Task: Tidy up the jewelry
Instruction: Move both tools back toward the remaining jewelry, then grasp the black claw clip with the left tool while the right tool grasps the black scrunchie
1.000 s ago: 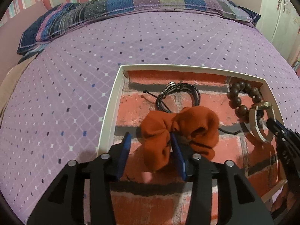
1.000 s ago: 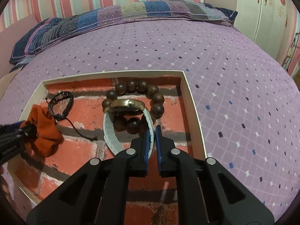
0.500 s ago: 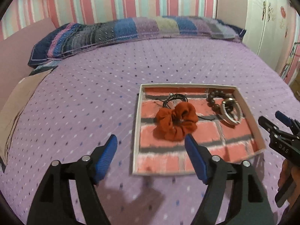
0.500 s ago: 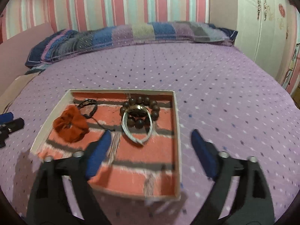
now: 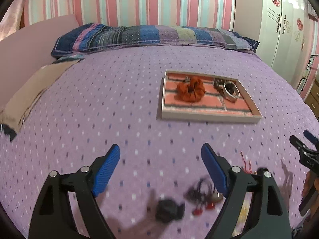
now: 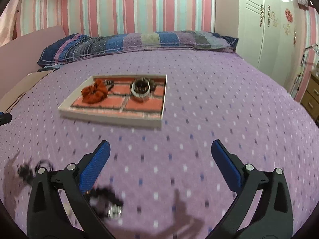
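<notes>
Left gripper (image 5: 160, 155): blue-padded jaws spread wide, having just been opening, nothing between them; hangs over bare bedspread, tilted down.
Right gripper (image 6: 160, 153): jaws spread as wide as they go, also just opened, empty; its tip shows at the right edge of the left wrist view.
Loose pieces: blurred tangle of dark cords with small red beads (image 5: 201, 197) lies just beside the left gripper's right finger; dark crumpled lump (image 5: 168, 211) sits near it, type unclear. The right wrist view shows a dark cord with a silvery bead (image 6: 108, 203) by its left finger.
Tray: shallow white-rimmed box with a red brick-print floor (image 5: 209, 117), well apart from both grippers, farther up the bed.
Already in tray: rust-orange fabric scrunchie (image 5: 191, 90), white-strapped wristwatch (image 5: 231, 92) resting on a dark wooden bead bracelet (image 5: 218, 82), black cord bracelet (image 6: 109, 83) behind the scrunchie.
Step in hand (judged): reach for the next loose piece.
Doing it well: settle first, the view is smeared; take one piece per gripper; pinch a bead or knot, not a slack cord; lower the pads flat to the fabric without snagging it; place into the bare front half of the tray.
Surroundings: purple dotted bedspread (image 5: 119, 99), striped patchwork pillow (image 5: 151, 34), pink-striped wall.
</notes>
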The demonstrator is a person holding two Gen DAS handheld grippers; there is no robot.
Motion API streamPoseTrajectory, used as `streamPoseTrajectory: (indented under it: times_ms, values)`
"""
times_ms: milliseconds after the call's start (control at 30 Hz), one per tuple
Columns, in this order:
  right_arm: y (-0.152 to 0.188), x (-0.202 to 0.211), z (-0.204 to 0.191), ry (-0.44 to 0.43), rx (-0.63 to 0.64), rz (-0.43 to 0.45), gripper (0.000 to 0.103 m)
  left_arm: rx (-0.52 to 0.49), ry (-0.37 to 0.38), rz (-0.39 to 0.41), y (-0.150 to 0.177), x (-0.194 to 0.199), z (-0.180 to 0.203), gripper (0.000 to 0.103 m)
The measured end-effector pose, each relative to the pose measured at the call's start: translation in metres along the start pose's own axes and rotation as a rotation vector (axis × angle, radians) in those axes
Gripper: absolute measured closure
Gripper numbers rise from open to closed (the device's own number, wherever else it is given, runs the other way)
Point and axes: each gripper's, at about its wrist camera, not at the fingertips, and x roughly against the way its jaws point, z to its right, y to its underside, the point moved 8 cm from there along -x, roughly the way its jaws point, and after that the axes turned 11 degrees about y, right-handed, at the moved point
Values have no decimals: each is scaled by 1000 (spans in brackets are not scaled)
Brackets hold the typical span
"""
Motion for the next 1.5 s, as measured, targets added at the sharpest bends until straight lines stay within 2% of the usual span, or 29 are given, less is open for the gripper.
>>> streamPoseTrajectory:
  times_ms: [167, 267, 467, 567, 733, 1033, 1267, 1300, 1367, 1500]
  values:
    - [35, 9, 1, -2, -21, -15, 4, 47, -17, 2, 41, 9, -3, 21]
    - [48, 7, -2, 12, 10, -17, 4, 65, 1, -31, 63, 3, -5, 21]
    - [56, 1, -6, 13, 20, -29, 5, 50, -23, -90, 90, -13, -9, 21]
    - [62, -5, -11, 6, 35, -53, 5, 24, -52, -115, 97, -20, -11, 21]
    - [68, -9, -26, 20, 101, -62, 7, 73, 10, -153, 106, -29, -12, 21]
    - [77, -20, -36, 5, 129, -94, 14, 50, 17, -187, 114, -39, -8, 21]
    - [80, -27, -45, -26, 133, -114, 23, 53, 31, -205, 117, -46, -10, 22]
    - [81, -28, -47, -29, 133, -118, 24, 55, 33, -205, 117, -46, -11, 23]
    - [82, -31, -48, -36, 133, -130, 27, 62, 42, -208, 118, -47, -11, 32]
    - [85, -36, -51, -53, 127, -148, 32, 67, 42, -204, 117, -48, -13, 37]
